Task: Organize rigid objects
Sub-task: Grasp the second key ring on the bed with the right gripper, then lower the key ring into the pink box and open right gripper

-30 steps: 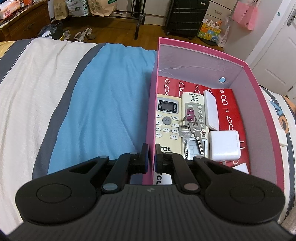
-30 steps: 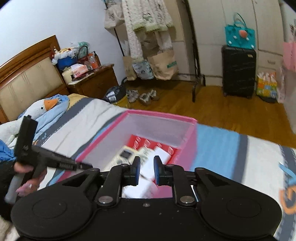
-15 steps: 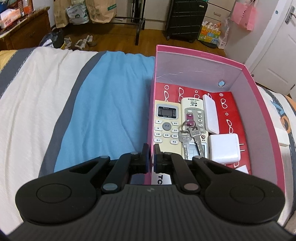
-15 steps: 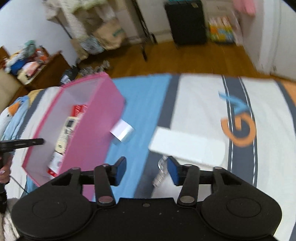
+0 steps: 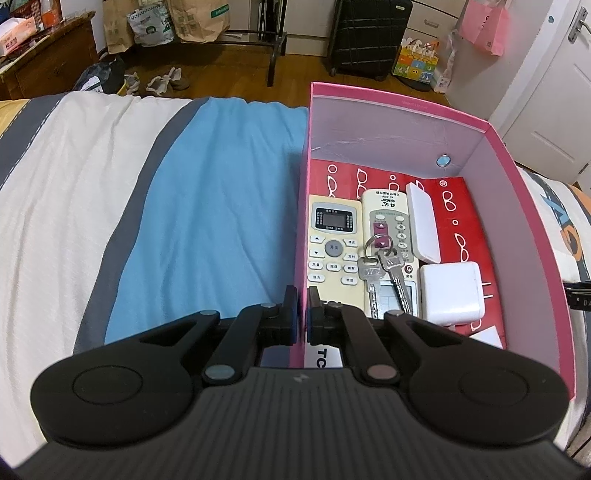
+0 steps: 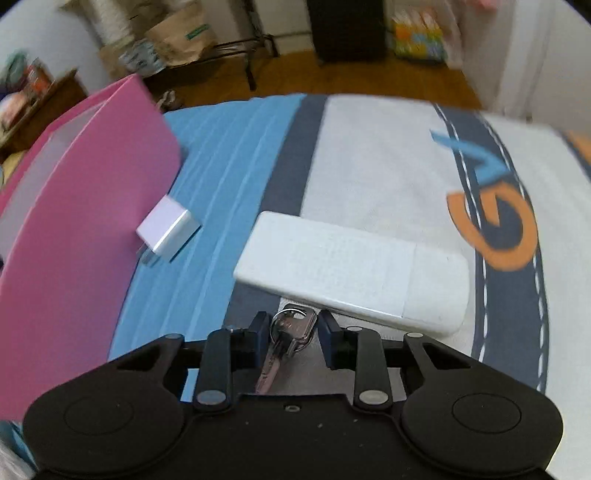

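A pink box (image 5: 406, 105) stands on the bed. It holds two cream remotes (image 5: 332, 243), a bunch of keys (image 5: 380, 269), a white charger (image 5: 450, 291) and a flat white case (image 5: 423, 221). My left gripper (image 5: 301, 310) is shut on the box's near left wall. In the right wrist view a silver key (image 6: 291, 328) lies on the bedspread between the fingers of my right gripper (image 6: 293, 330). Its jaws are closing around the key's head, and thin gaps still show at both pads. A long white remote (image 6: 351, 266) lies just beyond the key.
A small white cube (image 6: 168, 229) rests against the outer side of the pink box (image 6: 74, 221). The striped bedspread (image 5: 184, 203) stretches left of the box. Beyond the bed are a wooden floor, a clothes rack, paper bags and a black suitcase (image 5: 369, 33).
My right gripper swung away from the box and sank toward the bed, opened wide, then narrowed around the key. The left gripper kept still on the box wall.
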{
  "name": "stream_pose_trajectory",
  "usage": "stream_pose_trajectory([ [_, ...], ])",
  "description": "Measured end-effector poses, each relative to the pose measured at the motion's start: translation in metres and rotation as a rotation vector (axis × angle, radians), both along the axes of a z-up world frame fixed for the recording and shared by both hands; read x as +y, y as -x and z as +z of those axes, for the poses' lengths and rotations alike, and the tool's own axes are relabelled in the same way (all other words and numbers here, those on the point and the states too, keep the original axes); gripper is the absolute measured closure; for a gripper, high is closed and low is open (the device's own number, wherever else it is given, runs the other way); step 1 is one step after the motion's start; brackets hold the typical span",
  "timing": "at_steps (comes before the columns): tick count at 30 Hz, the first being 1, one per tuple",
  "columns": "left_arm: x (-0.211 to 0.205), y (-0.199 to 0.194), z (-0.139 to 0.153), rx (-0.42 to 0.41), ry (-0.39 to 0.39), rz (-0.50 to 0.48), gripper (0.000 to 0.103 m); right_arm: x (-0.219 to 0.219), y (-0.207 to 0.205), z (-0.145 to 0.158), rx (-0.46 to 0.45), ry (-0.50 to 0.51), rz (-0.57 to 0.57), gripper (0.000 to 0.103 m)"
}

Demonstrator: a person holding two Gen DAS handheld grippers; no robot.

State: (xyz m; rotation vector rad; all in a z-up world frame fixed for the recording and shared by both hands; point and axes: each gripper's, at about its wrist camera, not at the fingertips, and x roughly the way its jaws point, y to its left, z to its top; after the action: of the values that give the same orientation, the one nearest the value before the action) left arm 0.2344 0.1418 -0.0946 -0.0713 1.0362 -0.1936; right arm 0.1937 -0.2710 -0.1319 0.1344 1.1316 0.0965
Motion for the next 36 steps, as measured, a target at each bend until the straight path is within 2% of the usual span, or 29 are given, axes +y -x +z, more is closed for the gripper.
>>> stream_pose_trajectory([
  [9,0.000,-0.001,-0.001,0.004,0.002,0.001,0.099,0.003,0.025,0.032,-0.102,-0.140,0.021,0.073],
  [13,0.000,-0.001,-0.001,0.005,0.002,0.003,0.099,0.007,0.031,0.044,-0.148,-0.169,0.031,0.073],
  [18,0.001,-0.001,-0.001,0.009,0.005,0.010,0.099,0.013,0.042,0.071,-0.286,-0.195,0.091,0.073],
  [22,0.002,-0.002,-0.001,0.010,0.008,0.012,0.099,0.025,0.053,0.095,-0.410,-0.271,0.159,0.073],
  [23,0.002,-0.001,-0.001,0.011,0.009,0.013,0.099,0.031,0.055,0.100,-0.415,-0.292,0.172,0.073],
  [29,0.000,0.002,-0.002,0.014,-0.003,0.013,0.099,0.085,0.038,0.114,-0.312,-0.461,0.239,0.073],
  [33,0.006,0.001,-0.002,0.023,0.028,0.022,0.099,0.138,0.029,0.110,-0.278,-0.395,0.338,0.073],
  [36,0.006,0.002,-0.002,0.019,0.027,0.019,0.099,0.167,0.021,0.097,-0.221,-0.372,0.371,0.073],
])
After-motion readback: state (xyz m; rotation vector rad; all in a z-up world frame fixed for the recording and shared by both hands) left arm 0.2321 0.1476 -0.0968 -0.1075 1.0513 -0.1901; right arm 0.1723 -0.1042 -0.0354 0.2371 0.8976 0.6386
